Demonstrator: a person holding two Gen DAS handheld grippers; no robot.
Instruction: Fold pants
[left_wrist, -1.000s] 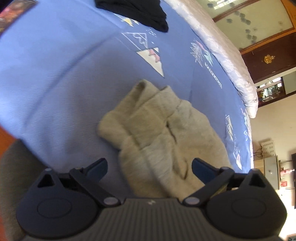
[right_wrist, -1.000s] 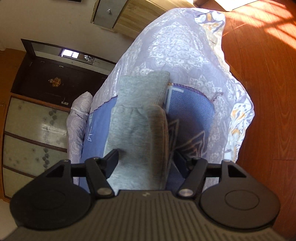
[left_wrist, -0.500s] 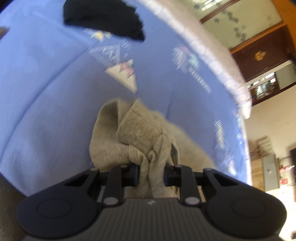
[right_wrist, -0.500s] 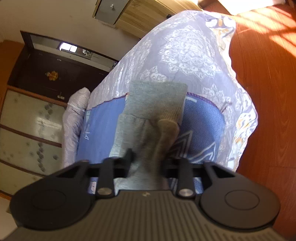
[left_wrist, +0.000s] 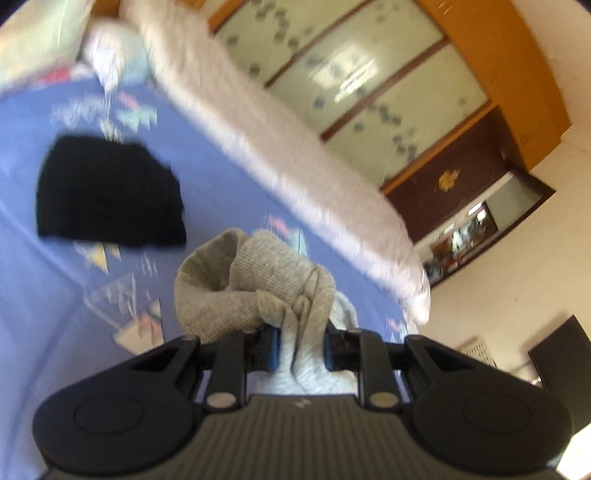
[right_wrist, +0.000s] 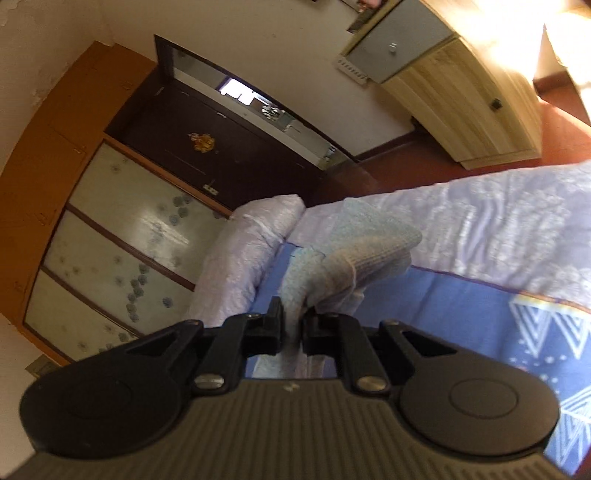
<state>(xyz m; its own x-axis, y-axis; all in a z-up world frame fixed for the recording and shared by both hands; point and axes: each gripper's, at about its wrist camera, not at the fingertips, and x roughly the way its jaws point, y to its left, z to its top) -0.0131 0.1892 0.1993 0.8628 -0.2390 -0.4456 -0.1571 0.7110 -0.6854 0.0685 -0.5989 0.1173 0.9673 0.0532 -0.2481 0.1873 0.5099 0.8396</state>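
Observation:
The grey knit pants (left_wrist: 255, 291) are bunched and lifted off the blue bedspread (left_wrist: 33, 280). My left gripper (left_wrist: 300, 349) is shut on a gathered fold of the pants, which hang in front of its fingers. In the right wrist view the other end of the pants (right_wrist: 354, 258), with its ribbed cuff, is raised above the bed. My right gripper (right_wrist: 293, 330) is shut on that fabric. The stretch of pants between the two grippers is hidden.
A folded black garment (left_wrist: 107, 192) lies on the blue bedspread to the left. A long pale rolled quilt (left_wrist: 280, 155) runs along the bed's far side, also seen in the right wrist view (right_wrist: 243, 254). A wardrobe (right_wrist: 122, 221) and a wooden cabinet (right_wrist: 465, 99) stand beyond.
Both grippers went from open over the flat pants to shut on the fabric, then lifted it off the bed. Both views tilted up toward the wardrobe.

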